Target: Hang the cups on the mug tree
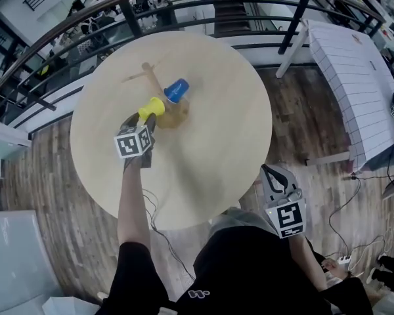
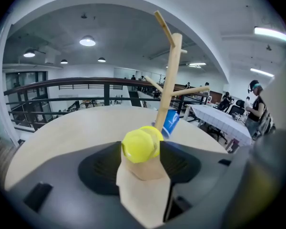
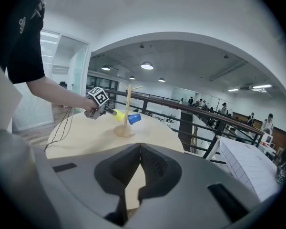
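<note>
Two cups are in play on the round wooden table (image 1: 210, 149). The yellow cup (image 1: 152, 107) is clamped between the jaws of the left gripper (image 1: 146, 119), which stand wide with a pad on either side of it. It is held above the tabletop near the middle, just beside the lower trunk of the mug tree (image 1: 152, 79). The blue cup (image 1: 176, 90) is already at the tree, tilted against the trunk low down, just above the base. Which peg carries it cannot be made out. Neither cup shows its inside, so any contents cannot be told. The tree's upper pegs are bare. The right gripper (image 1: 274, 178) has its jaws pressed together with nothing between them. It is held off the table, just past the near right edge by the person's body.
</note>
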### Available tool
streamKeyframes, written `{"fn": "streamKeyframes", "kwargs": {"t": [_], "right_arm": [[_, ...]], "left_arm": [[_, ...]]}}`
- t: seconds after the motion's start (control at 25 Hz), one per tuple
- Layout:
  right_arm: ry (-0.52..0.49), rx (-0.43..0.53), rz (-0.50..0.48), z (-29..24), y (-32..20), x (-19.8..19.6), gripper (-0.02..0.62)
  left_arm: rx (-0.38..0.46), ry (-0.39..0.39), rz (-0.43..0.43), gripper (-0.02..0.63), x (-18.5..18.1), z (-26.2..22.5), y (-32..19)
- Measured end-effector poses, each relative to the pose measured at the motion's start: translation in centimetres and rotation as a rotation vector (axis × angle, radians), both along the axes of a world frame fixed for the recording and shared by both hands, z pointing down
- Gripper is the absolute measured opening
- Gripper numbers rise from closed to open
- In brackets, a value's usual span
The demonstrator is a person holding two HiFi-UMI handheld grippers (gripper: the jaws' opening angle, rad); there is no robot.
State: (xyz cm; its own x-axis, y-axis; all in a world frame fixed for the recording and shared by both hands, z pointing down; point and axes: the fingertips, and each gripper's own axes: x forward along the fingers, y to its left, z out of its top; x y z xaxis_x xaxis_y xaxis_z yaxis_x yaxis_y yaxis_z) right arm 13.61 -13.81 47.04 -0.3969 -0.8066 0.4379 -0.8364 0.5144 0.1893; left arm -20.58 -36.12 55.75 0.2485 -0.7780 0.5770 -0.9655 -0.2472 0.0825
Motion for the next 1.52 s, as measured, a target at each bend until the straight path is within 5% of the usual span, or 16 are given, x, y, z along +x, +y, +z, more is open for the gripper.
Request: {"fn": "streamKeyframes", "kwargs": {"t": [0.24,0.56,0.84,1.12,1.32,1.52], "right_arm": [[-0.002,-0.012,-0.052,0.8,0.0,-1.5,0.009],[-0.146,-0.035,-0.062,1.1,-0.6,-2.8,0.009],[-0.278,-0.055,-0.072,0.7,-1.2,-4.8,0.009],[-0.371,-0.053,-0.096,0.0,-0.8,-6.5,0.009],[-0.411,-0.025,-0.094,-0.9,-0.7,-6.9,0.009],[-0.427,-0.007,-0.086,-1.3,-0.9,-7.1,0.009]], "left_arm": [[0.001,0.069,-0.064,0.262,-1.7,-1.7,2.6],[0.178,0.204,-0.153,0.258,-1.4,-8.4,9.7],[0.274,0.265,-0.271,0.131,1.0,-11.6,17.7],[0.264,0.159,-0.328,0.020,5.4,-10.6,23.3],[0.296,0.012,-0.468,0.014,6.3,-10.3,26.1],[0.321,0.001,-0.446,0.012,8.4,-10.3,26.6]]}}
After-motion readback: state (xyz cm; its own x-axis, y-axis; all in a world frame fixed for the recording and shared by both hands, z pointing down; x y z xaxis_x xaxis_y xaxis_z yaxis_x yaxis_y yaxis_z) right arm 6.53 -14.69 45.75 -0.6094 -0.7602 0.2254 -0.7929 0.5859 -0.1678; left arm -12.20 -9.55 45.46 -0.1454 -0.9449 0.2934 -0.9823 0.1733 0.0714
